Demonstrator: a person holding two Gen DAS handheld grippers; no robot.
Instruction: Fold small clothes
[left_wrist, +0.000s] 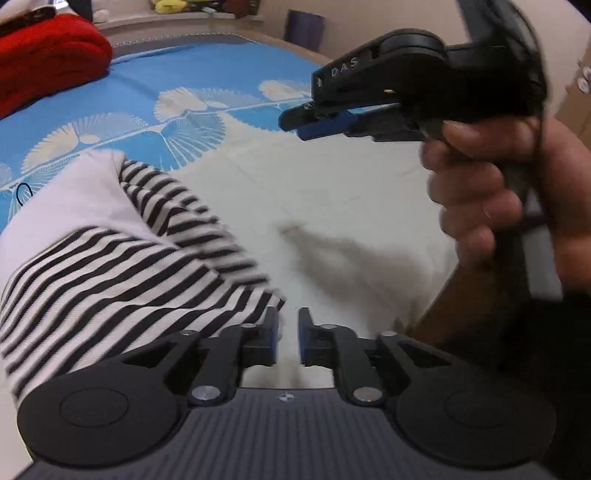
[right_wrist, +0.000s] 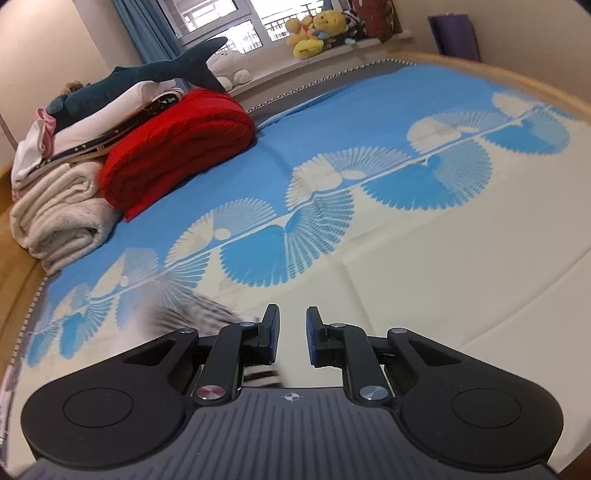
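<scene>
**Striped garment on the bed beside two slightly parted grippers**

Nearest to us in the left wrist view, the left gripper (left_wrist: 288, 338) shows its two blue-padded fingers with a narrow gap between them and nothing held in that gap. Just to its left lies the striped garment (left_wrist: 110, 266), a small piece of clothing in black and white stripes with a plain white panel. It is bunched and partly folded over itself on the cream part of the bedspread (left_wrist: 332, 192). Its near edge reaches the left finger, though motion blur keeps us from telling whether they touch.

We see the right gripper (left_wrist: 295, 123) raised above the bed at the upper right, held in the person's right hand (left_wrist: 491, 192). From the side its fingers look close together. In the right wrist view its fingers (right_wrist: 271, 332) stand a little apart, gripping nothing, with a blurred edge of the striped garment just beside and beneath the left one.

A folded red blanket (right_wrist: 173, 147) sits well apart, at the bed's far side.
</scene>
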